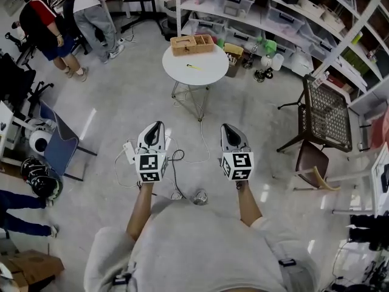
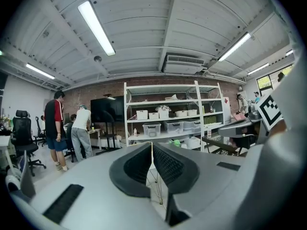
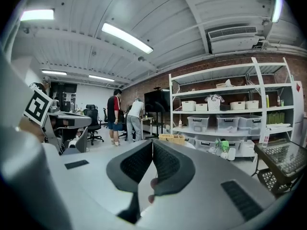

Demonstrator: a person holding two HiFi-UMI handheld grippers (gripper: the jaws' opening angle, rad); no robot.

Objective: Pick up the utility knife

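Note:
A small yellow utility knife (image 1: 193,67) lies on the round white table (image 1: 209,73) some way ahead of me, just in front of a wooden tray (image 1: 192,44). Both grippers are held out level over the floor, well short of the table. My left gripper (image 1: 157,126) has its jaws together with nothing between them, and the left gripper view (image 2: 152,145) shows the same. My right gripper (image 1: 227,128) is likewise shut and empty, its pads (image 3: 165,164) meeting at the tip. The right gripper view shows the wooden tray (image 3: 172,138) just above the jaws; the knife is hidden there.
White shelves (image 1: 267,11) with plastic bins run behind the table. A black mesh chair (image 1: 325,111) and a brown stool (image 1: 311,162) stand to the right. Cables and a power strip (image 1: 129,152) lie on the floor by my feet. Two people (image 1: 91,14) stand at the far left.

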